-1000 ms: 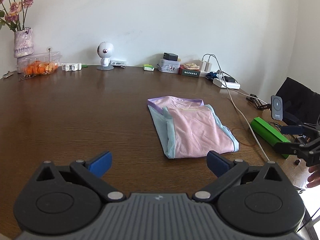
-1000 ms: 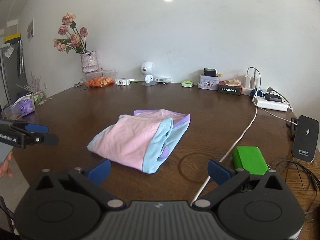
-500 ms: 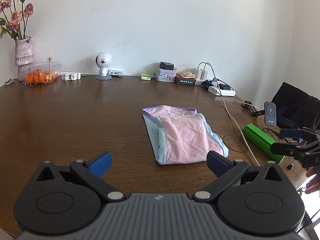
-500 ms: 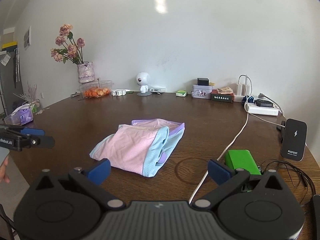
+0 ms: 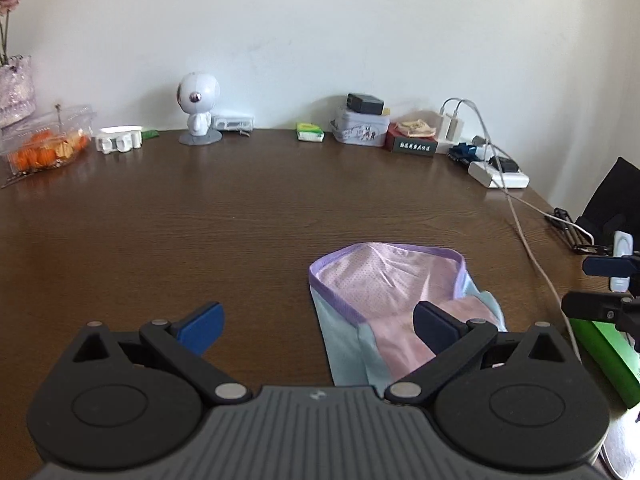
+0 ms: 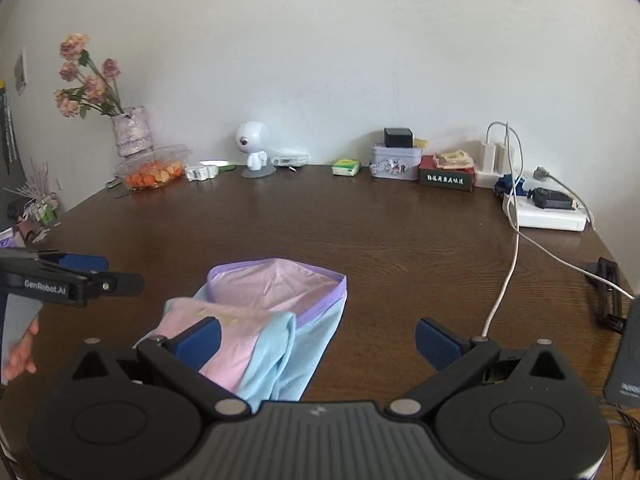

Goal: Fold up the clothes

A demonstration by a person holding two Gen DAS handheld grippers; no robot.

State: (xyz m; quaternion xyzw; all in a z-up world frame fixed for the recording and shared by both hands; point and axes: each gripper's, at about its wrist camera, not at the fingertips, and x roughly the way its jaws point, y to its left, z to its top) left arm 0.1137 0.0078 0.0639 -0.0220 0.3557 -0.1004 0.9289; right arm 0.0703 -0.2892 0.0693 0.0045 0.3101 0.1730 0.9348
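Both the left gripper [image 5: 318, 322] and the right gripper [image 6: 318, 338] hover spread wide, holding nothing, low over the pastel shorts [image 6: 276, 320]. The garment lies on the brown surface [image 5: 200, 220] doubled over: pink panels, light-blue sides, lilac waistband gaping. This fits either a further fold coming or a finished bundle.

A folded garment [image 5: 384, 304] [image 6: 272, 320] of pink mesh fabric with light blue side panels and a purple band lies flat on the brown table, the banded opening facing the wall.
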